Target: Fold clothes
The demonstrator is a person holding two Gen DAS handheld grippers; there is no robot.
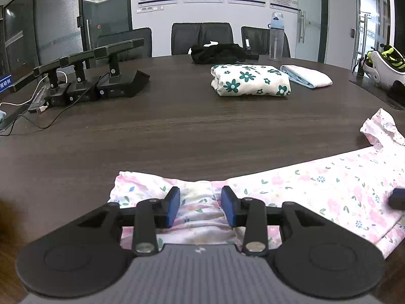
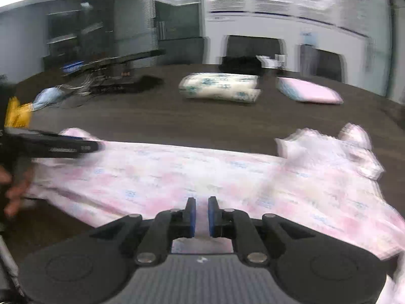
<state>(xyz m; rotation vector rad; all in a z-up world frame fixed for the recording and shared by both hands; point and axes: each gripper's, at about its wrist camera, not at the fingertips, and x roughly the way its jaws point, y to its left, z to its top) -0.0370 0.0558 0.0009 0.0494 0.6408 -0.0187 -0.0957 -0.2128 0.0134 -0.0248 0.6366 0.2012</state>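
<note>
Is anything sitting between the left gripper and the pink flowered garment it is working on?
Nothing visible. The left gripper hangs right over the near edge of the pink flowered garment, jaws apart, only cloth between them. The folded clothes lie farther back on the table.
</note>
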